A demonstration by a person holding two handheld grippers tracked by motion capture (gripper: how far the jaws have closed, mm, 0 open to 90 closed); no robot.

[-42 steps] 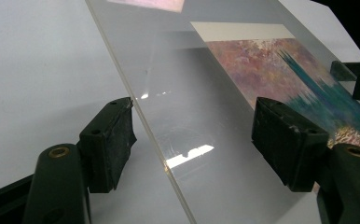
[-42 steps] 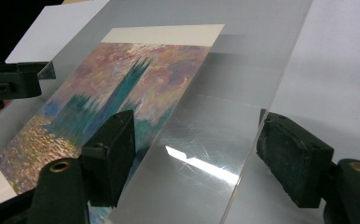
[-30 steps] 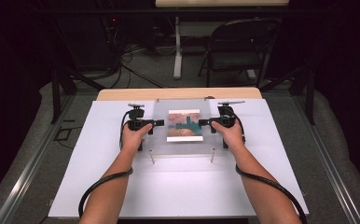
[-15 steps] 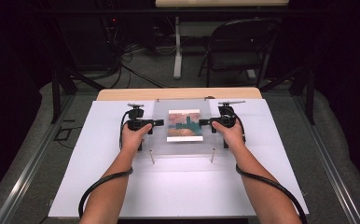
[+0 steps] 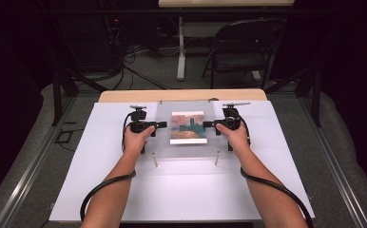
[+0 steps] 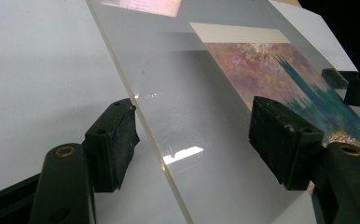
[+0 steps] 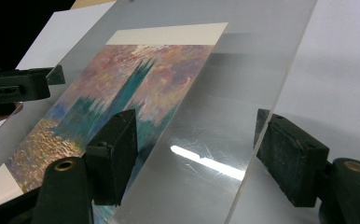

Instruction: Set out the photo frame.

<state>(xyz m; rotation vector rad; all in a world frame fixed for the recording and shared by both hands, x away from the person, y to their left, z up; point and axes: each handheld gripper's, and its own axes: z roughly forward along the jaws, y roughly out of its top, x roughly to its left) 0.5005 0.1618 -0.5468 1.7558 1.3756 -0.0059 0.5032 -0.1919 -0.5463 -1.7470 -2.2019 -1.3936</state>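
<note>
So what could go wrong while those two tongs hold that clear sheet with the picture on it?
The left tongs and right tongs stand astride the clear sheet's edges with gaps showing, so it could slip. If one side rises faster, the sheet may tilt and the picture could shift. It might also knock the two pegs near its front edge.

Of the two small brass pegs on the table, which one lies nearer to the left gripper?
The brass peg below the clear panel's left corner, beside the left forearm. The other peg lies under the panel's right corner, on the right gripper's side.
</note>
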